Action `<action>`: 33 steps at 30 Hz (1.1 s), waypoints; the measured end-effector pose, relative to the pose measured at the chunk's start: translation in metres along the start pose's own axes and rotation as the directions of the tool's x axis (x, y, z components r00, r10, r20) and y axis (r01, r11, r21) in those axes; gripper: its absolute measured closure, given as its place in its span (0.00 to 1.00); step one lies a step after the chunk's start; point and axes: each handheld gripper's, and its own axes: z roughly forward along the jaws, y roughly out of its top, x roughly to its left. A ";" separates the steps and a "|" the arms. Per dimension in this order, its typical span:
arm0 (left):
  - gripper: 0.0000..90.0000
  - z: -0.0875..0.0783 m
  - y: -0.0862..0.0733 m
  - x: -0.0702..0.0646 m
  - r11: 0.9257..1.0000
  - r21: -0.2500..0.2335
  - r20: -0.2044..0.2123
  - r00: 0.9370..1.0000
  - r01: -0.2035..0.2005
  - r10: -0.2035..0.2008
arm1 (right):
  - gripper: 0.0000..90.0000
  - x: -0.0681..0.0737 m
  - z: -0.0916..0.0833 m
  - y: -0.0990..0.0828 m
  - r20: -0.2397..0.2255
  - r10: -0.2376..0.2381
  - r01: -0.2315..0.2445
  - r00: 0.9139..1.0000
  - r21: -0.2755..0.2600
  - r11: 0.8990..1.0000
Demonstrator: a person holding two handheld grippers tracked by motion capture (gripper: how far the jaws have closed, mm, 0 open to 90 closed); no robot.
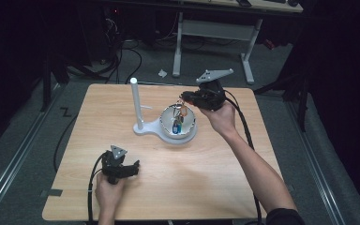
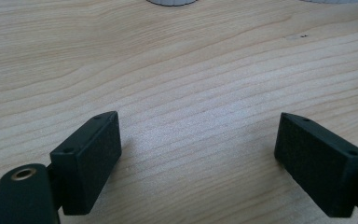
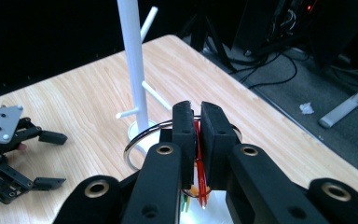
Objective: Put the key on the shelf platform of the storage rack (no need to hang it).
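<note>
Your right tongs (image 3: pixel 195 122) pinch the key ring (image 3: pixel 137 140) over the white bowl (image 1: pixel 167 116), with the white post (image 1: pixel 135 101) close beside; your left tongs (image 2: pixel 198 156) rest open on bare table (image 1: pixel 201 183)

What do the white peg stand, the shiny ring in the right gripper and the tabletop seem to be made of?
White peg stand: probably matte plastic, uniform with no glint. Shiny ring: polished metal, judging by its bright reflections. Tabletop: light wood or wood-look laminate, with visible grain lines. The right gripper is clamped on the ring.
</note>
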 end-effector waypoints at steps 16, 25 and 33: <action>0.17 0.000 0.000 0.001 1.000 0.001 0.006 1.000 -0.015 0.015 | 0.95 -0.002 0.041 -0.027 -0.008 0.024 -0.023 1.000 0.132 0.991; 0.17 0.000 0.000 0.000 1.000 0.003 0.006 1.000 -0.006 0.006 | 0.95 -0.004 0.056 -0.038 -0.012 0.043 -0.040 0.999 0.171 0.984; 0.17 0.000 0.000 0.000 1.000 0.005 0.002 1.000 0.004 -0.004 | 0.95 -0.009 0.067 -0.048 -0.015 0.074 -0.070 0.997 0.194 0.978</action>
